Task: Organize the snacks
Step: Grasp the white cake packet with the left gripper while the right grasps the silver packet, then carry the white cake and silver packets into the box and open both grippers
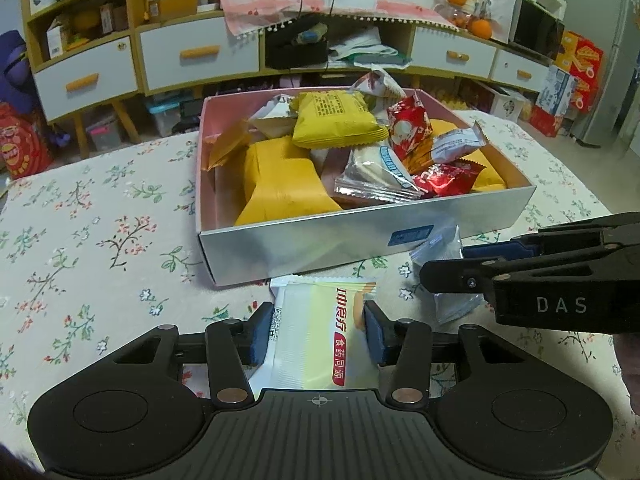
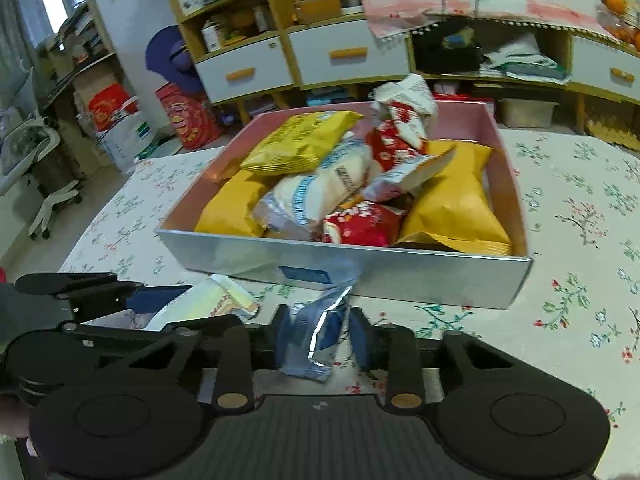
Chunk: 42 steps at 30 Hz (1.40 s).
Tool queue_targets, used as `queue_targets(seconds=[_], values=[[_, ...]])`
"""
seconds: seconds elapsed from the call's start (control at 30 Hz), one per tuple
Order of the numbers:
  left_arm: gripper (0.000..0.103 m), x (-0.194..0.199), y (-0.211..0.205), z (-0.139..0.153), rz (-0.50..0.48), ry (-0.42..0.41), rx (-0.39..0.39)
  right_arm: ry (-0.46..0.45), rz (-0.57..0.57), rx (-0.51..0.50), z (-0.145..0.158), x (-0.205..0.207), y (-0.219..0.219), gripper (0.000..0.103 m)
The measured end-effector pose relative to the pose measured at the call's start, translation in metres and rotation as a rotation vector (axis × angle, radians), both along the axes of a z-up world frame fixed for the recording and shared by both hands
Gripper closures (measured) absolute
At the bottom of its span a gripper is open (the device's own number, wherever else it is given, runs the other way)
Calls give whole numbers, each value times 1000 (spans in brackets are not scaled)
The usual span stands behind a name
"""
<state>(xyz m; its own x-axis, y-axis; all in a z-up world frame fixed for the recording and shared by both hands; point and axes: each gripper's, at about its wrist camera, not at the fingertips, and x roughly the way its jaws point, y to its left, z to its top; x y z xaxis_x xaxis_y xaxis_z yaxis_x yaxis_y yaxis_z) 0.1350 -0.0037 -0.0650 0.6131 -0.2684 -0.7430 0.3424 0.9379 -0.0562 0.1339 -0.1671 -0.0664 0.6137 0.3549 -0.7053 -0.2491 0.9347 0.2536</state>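
As I look along both tongs, I count one box on the flowered tablecloth, filled with snack packets, and two packets lying outside it on the cloth just in front of its near wall. Inside the box I make out three yellow packets, two red ones and at least three white or silver ones; the pile overlaps, so the count below the top layer is uncertain.

The left tongs have their blue pads against both sides of a white and pale yellow packet with a red label. Its lower end is covered by the body of the tongs. I have it gripped, and it lies touching the cloth just short of the box wall.

The right tongs are closed on a silver and blue packet, which is creased between the pads. This view is blurred, so the print on the packet cannot be read. In the left view that packet is largely hidden behind the right tongs' fingers, with only its edges showing.

The two tongs sit side by side, close together, each in front of the box's near wall, the left packet to the left of the silver one. The box's far corners and the cupboard behind are distorted by the lens.
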Motion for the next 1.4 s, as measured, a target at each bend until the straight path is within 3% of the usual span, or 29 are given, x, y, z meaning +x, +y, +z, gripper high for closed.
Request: queue_targets(seconds=[0.63,1.4], values=[[59,-12,16,15,23,3,-3,1,4,-32,13,-6,-2,103],[59,-13,37,47,111,-48,-109,-53,-122,87,46,-8,-17,103]])
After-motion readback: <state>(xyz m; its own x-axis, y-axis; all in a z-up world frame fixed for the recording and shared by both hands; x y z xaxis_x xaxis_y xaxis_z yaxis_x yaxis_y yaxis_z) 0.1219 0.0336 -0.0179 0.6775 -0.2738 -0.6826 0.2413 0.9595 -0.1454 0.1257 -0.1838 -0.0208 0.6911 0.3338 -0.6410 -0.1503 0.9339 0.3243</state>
